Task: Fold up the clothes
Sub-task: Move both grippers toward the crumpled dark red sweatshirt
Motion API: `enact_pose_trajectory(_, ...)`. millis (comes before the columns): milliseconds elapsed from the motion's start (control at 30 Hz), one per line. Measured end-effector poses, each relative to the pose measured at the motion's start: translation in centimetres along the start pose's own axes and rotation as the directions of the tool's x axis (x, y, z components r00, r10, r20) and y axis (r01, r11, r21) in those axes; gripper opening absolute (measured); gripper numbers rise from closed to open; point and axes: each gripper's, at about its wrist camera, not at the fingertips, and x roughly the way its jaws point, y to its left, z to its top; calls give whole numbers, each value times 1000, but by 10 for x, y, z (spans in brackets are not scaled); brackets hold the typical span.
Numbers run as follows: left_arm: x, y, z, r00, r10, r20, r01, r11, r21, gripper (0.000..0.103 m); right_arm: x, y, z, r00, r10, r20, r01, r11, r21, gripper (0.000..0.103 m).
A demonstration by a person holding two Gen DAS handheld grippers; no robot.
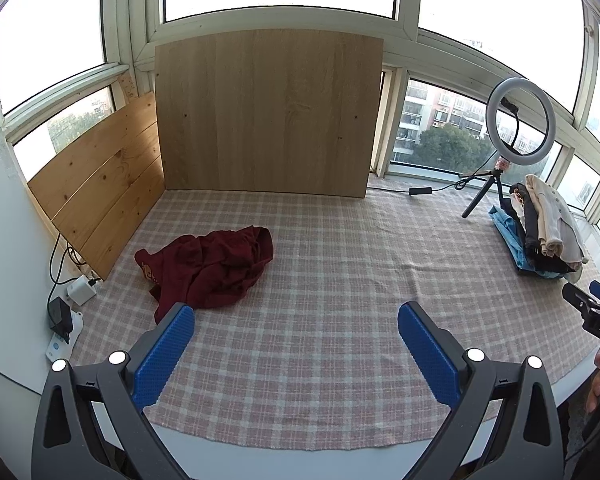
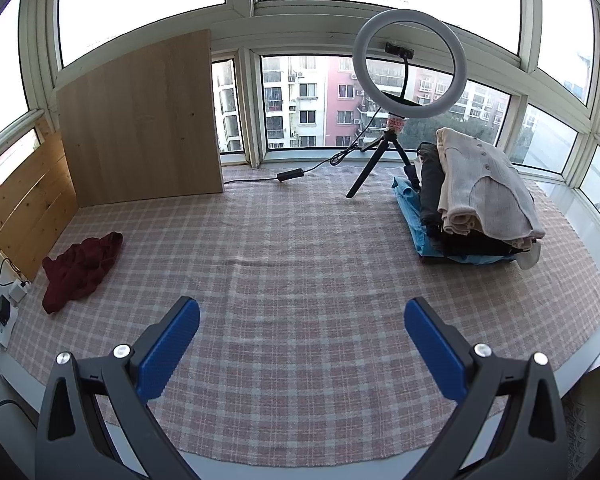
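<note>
Left wrist view: crumpled maroon garment [image 1: 208, 270] lies lengthwise near-left to far-right.

left gripper [image 1: 296, 320]: spread, empty | right gripper [image 2: 302, 320]: spread, empty

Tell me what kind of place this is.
Probably an enclosed apartment balcony or sunroom set up for recording: windows all around facing apartment blocks, a checked cloth over the work surface, a ring light on a tripod, and a stack of folded clothes.
</note>
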Motion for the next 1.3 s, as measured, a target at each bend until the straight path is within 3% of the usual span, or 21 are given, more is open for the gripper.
enact_pose_trajectory(667,-3,16,0,998,60,-12,-60,998,-24,102,8,34,7,999,38,-12,-39,998,-40,103)
enact_pose_trajectory(1300,3,69,-5,993,117,-33,-120,988,-94,102,28,99,19,992,118,-40,-122,983,-139,103)
